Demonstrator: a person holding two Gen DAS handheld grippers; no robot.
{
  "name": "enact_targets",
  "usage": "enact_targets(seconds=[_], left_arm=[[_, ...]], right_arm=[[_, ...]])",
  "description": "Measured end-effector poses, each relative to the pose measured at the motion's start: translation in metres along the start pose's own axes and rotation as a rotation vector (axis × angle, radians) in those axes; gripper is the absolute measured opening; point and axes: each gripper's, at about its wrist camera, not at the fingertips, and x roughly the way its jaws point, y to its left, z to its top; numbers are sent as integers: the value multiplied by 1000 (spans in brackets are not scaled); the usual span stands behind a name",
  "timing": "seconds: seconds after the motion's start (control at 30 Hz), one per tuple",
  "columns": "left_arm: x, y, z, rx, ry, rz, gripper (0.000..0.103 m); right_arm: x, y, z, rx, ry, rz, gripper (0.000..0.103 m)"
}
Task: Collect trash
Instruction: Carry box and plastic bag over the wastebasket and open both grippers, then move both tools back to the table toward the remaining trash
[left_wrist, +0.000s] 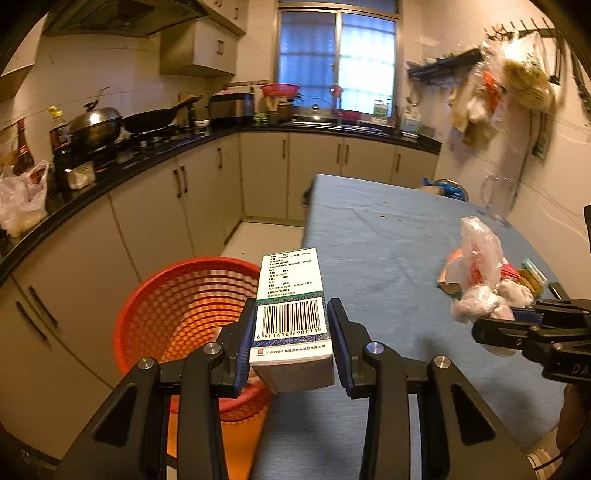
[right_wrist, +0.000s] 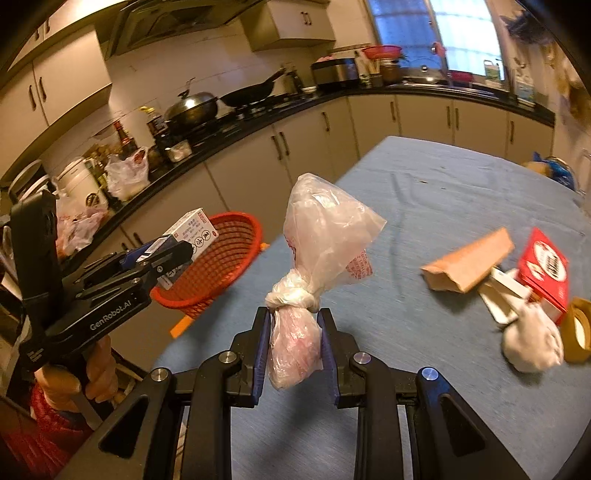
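Note:
My left gripper is shut on a white carton with a barcode and holds it over the near edge of the table, beside the red mesh basket. In the right wrist view the left gripper and the carton show in front of the basket. My right gripper is shut on a knotted clear plastic bag and holds it above the blue tablecloth. The bag also shows in the left wrist view.
On the table's right side lie a brown paper bag, a red box, a crumpled white wad and a tape roll. Kitchen counters with pots run along the left and back.

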Motion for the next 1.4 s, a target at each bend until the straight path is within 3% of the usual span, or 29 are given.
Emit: enact_targets(seconds=[0.43, 0.63, 0.97, 1.1, 1.23, 1.4], left_arm=[[27, 68, -12, -93, 78, 82, 36], [44, 89, -15, -120, 109, 115, 36], [61, 109, -20, -148, 138, 128, 36], [61, 110, -20, -162, 137, 123, 42], [59, 113, -20, -174, 132, 121, 45], [55, 114, -20, -181, 125, 118, 46]], right_arm=[[71, 37, 46, 26, 81, 241, 28], [116, 52, 60, 40, 148, 297, 28], [159, 61, 67, 58, 218, 287, 30], [169, 66, 70, 63, 237, 280, 31], [173, 67, 70, 76, 243, 289, 47], [167, 65, 71, 83, 223, 294, 47]])
